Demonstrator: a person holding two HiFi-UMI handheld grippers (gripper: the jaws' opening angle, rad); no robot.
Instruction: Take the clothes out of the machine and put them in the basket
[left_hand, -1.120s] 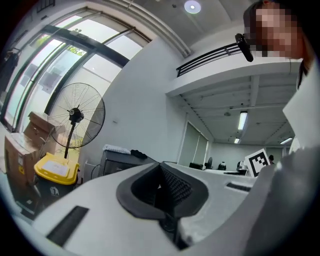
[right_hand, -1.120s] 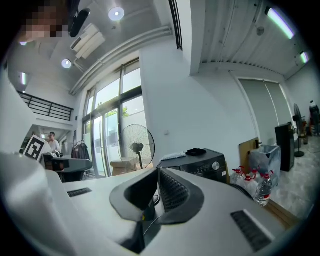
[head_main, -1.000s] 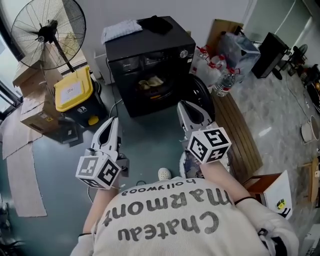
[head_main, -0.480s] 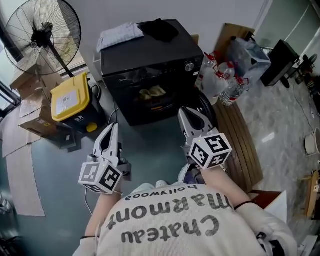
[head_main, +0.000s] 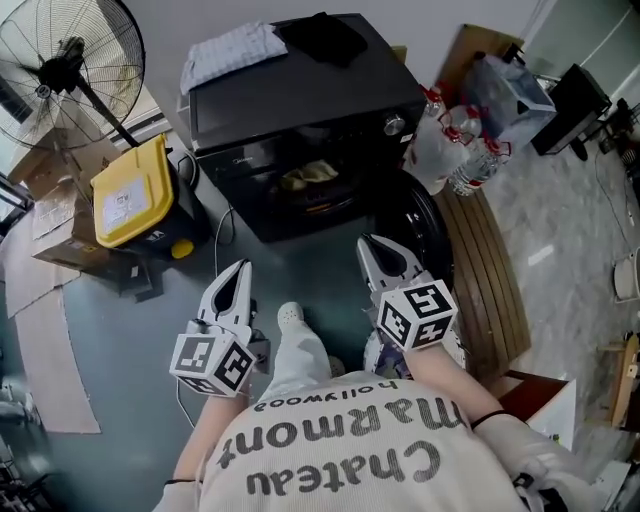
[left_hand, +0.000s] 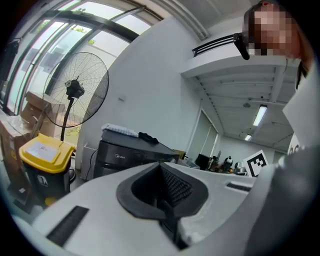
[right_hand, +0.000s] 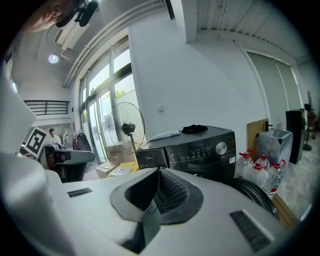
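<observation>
A black front-loading machine stands ahead with its round door swung open to the right. Pale yellowish clothes lie in the dark drum. My left gripper hangs over the floor short of the machine's front, jaws shut with nothing in them. My right gripper is beside the open door, also shut and holding nothing. In the left gripper view the shut gripper points at the machine. The right gripper faces the machine's control panel. A white-and-blue thing shows under my right forearm; what it is I cannot tell.
A white cloth and a black cloth lie on the machine's top. A standing fan and a yellow-lidded bin are at the left. Water bottles and a slatted wooden board are at the right. My white shoe is between the grippers.
Both grippers have sunk and moved toward the machine, which now looks larger and nearer. A leg with a white shoe has stepped forward between them. Both pairs of jaws stay shut.
</observation>
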